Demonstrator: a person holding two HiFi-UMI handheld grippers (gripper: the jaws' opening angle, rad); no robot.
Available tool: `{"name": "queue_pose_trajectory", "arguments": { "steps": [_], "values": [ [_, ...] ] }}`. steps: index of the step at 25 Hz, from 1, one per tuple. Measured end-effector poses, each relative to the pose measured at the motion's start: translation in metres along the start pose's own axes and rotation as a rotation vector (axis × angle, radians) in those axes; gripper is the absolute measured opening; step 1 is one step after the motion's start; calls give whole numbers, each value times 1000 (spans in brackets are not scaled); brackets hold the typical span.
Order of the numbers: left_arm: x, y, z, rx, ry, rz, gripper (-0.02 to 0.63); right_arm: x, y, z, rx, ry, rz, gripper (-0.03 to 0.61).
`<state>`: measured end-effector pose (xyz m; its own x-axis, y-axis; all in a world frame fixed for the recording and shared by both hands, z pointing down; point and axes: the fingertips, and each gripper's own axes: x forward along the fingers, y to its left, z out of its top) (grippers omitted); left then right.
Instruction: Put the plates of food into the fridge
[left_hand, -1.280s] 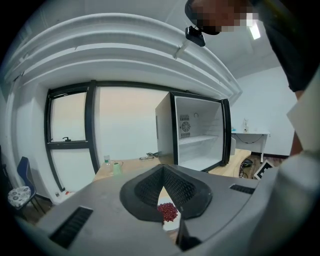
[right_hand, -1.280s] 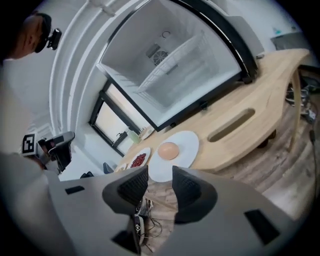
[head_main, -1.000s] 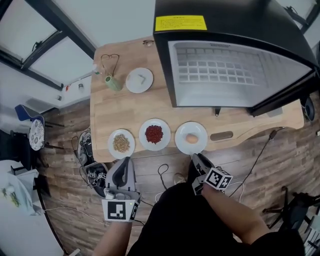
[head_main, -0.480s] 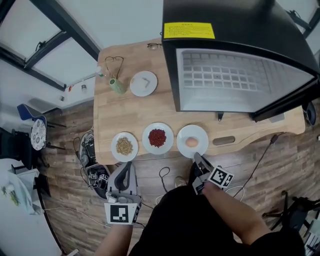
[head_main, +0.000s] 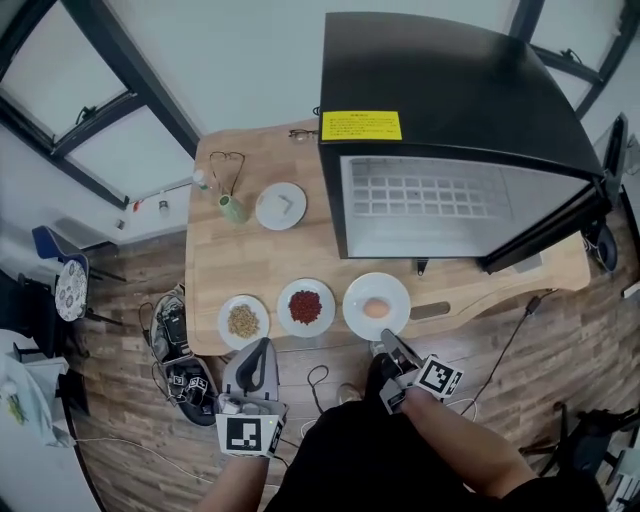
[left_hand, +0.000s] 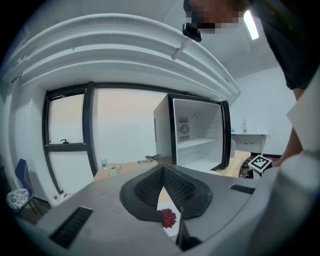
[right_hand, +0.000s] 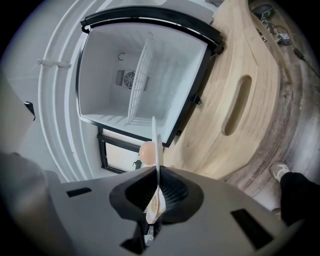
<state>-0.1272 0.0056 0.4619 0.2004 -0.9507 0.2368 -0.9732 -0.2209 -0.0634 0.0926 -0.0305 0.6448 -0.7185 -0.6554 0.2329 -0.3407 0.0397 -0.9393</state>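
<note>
Three white plates sit along the near edge of the wooden table (head_main: 250, 250): one of grains (head_main: 243, 321), one of red beans (head_main: 306, 307) and one with an egg (head_main: 376, 306). My right gripper (head_main: 385, 343) has just been closing and is shut on the egg plate's near rim. In the right gripper view that plate (right_hand: 153, 130) is edge-on between the jaws of the right gripper (right_hand: 158, 170), with the egg (right_hand: 147, 151) beside it. My left gripper (head_main: 262, 347) hangs shut and empty before the table. The red beans (left_hand: 168, 217) show past its jaws (left_hand: 162, 175). The black fridge (head_main: 450, 90) stands open behind.
The fridge's white inside (right_hand: 145, 75) holds a wire shelf. At the table's back left are a green cup (head_main: 232, 208), a small white plate (head_main: 281, 206) and glasses (head_main: 228, 160). A slot (head_main: 428, 310) cuts the table's near right. Cables lie on the wood floor (head_main: 320, 378).
My right gripper moved up to the egg plate, closed on its near rim and raised it a little. The left gripper stayed where it was.
</note>
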Motion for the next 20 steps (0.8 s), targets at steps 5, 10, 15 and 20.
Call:
{"name": "queue_pose_trajectory", "arguments": {
  "steps": [5, 10, 15, 20],
  "values": [
    [11, -9, 8, -12, -21, -20, 3, 1, 32, 23, -38, 0, 95, 32],
    [20, -13, 17, -19, -33, -20, 3, -8, 51, 42, -47, -18, 106, 32],
    [33, -19, 32, -13, -68, -34, 3, -8, 69, 67, -69, -36, 125, 32],
    [42, -19, 46, -11, -92, -35, 3, -7, 85, 92, -108, -60, 141, 32]
  ]
}}
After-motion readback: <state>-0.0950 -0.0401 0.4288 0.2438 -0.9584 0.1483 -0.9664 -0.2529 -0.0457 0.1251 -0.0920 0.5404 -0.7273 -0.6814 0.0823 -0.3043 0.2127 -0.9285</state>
